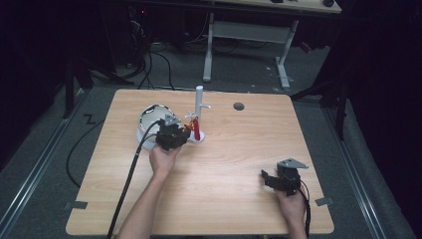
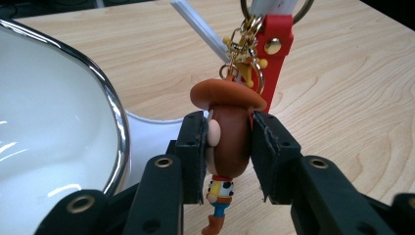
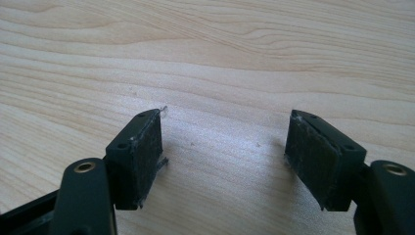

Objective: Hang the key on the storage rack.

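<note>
Here, the left gripper has its black jaws closed on the head of a small rubber cowboy figure keychain with a brown hat, one pad on each side of the head. The figure hangs upright, its long axis vertical: boots below the jaws, gold clasp and red strap rising above them toward a ring at the white plastic post stand. Just beside the grip, on the gripper's left, sits a round white bowl with a chrome rim, on the light wooden table. The coming move likely turns on that vertical line, since the strap looks hooked on the stand's side peg and would have to come off along it. Well apart, near the table's right front, the right gripper rests with jaws wide and empty, so the left hand is far nearer.
</note>
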The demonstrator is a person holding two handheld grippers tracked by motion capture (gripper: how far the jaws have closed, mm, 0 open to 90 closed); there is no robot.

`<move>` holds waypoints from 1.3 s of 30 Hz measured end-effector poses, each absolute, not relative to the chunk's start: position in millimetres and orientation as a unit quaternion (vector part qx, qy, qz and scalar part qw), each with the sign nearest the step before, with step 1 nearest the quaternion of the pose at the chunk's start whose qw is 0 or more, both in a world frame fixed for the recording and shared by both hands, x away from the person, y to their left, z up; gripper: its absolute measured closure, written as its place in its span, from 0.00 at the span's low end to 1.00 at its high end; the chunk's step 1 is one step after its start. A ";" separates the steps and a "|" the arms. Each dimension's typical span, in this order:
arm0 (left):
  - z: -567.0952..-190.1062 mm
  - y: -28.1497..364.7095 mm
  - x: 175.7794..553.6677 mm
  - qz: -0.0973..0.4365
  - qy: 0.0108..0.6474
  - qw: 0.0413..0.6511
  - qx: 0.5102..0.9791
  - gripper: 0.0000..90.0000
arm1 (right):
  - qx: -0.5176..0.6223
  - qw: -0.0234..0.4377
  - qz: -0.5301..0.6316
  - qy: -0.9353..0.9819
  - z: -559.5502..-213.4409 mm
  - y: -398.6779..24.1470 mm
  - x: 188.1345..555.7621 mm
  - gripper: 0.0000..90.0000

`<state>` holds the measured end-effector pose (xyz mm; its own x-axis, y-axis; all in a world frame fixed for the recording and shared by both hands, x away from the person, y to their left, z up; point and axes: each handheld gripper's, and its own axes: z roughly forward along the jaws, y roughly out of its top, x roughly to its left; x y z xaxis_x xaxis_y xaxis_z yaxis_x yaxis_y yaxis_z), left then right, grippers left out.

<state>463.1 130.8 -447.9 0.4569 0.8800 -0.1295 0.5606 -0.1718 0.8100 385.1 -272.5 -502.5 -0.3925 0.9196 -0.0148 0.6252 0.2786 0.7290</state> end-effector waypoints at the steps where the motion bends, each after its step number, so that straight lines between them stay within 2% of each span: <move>1: -449.2 130.2 463.5 0.189 0.486 0.420 0.743 0.74 | 0.503 0.225 0.328 0.767 -502.5 -272.5 385.1 0.34; 6: -455.2 126.4 465.6 0.177 0.491 0.419 0.743 0.74 | 0.503 0.225 0.328 0.767 -502.5 -272.5 385.1 0.34; 23: -457.8 129.0 465.7 0.186 0.490 0.414 0.744 0.73 | 0.503 0.225 0.328 0.767 -502.5 -272.6 385.1 0.34; 39: -448.5 154.1 448.4 0.191 0.506 0.433 0.721 0.55 | 0.503 0.225 0.327 0.768 -502.5 -272.5 385.1 0.34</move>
